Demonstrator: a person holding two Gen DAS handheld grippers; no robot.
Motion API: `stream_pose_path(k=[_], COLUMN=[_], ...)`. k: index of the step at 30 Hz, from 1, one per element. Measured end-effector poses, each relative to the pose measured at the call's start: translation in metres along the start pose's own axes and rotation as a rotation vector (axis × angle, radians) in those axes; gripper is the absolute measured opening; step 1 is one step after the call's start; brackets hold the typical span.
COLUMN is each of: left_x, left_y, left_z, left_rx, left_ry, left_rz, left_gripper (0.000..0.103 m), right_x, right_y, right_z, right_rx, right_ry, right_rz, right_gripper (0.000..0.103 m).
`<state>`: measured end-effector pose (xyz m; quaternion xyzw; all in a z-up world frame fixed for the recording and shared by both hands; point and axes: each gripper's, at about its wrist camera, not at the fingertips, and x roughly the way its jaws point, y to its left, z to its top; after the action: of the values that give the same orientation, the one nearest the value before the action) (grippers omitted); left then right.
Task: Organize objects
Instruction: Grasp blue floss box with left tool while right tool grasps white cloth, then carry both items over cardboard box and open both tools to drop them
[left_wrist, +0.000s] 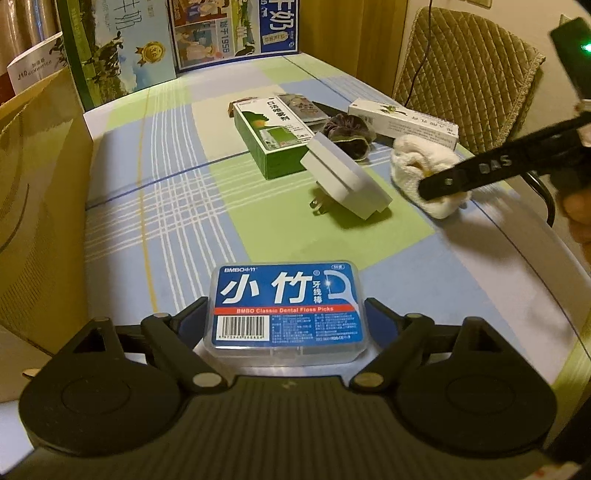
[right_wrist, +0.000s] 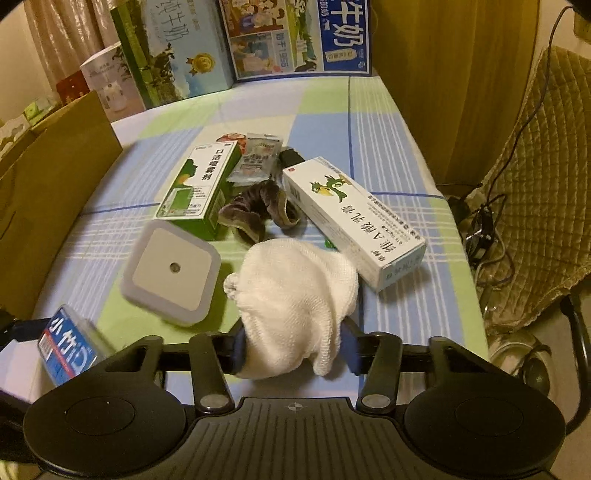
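My left gripper (left_wrist: 286, 314) is shut on a clear dental floss pick box (left_wrist: 286, 306) with a blue label, held low over the checked tablecloth; the same floss box (right_wrist: 68, 345) shows at the lower left of the right wrist view. My right gripper (right_wrist: 293, 347) is shut on a white knitted cloth bundle (right_wrist: 295, 295); from the left wrist view, that white bundle (left_wrist: 424, 166) sits at the right with a black finger (left_wrist: 465, 173) across it. A white square plug-in night light (right_wrist: 171, 271) lies between the two.
A green spray box (right_wrist: 199, 184), a brown scrunchie (right_wrist: 255, 212), a long white ointment box (right_wrist: 351, 218) and small sachets (right_wrist: 255, 158) lie mid-table. Milk cartons (right_wrist: 295, 37) stand at the back, a cardboard box (left_wrist: 33, 203) at the left, a padded chair (right_wrist: 535, 206) at the right.
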<state>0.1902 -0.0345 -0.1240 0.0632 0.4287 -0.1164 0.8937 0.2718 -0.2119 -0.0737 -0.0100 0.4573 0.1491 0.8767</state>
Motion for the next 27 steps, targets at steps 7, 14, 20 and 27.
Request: stream_pose_path(k=[7,14,20,27], left_x=[-0.011,-0.049,-0.100,-0.170], left_y=[0.001,-0.001,0.004,0.045], left_z=[0.001,0.011,0.028,0.041], left_rx=[0.001,-0.001,-0.015,-0.026], left_ry=[-0.007,-0.059,-0.143,-0.210], left_rz=[0.009,0.000,-0.002,0.075], left_gripper=[0.083,0.083,0.083,0.083], right_x=[-0.021,-0.061,-0.111,-0.151], right_y=[-0.001,0.005,0.036,0.113], right_z=[-0.012,-0.013,0.009,0.041], right_rx=[0.003,0.023,-0.022,-0.119], right_ry=[0.026,-0.002,-0.092,-0.193], right_rz=[-0.005,-0.002,0.036,0.161], right_gripper=[0.043,0.043,0.043,0.044])
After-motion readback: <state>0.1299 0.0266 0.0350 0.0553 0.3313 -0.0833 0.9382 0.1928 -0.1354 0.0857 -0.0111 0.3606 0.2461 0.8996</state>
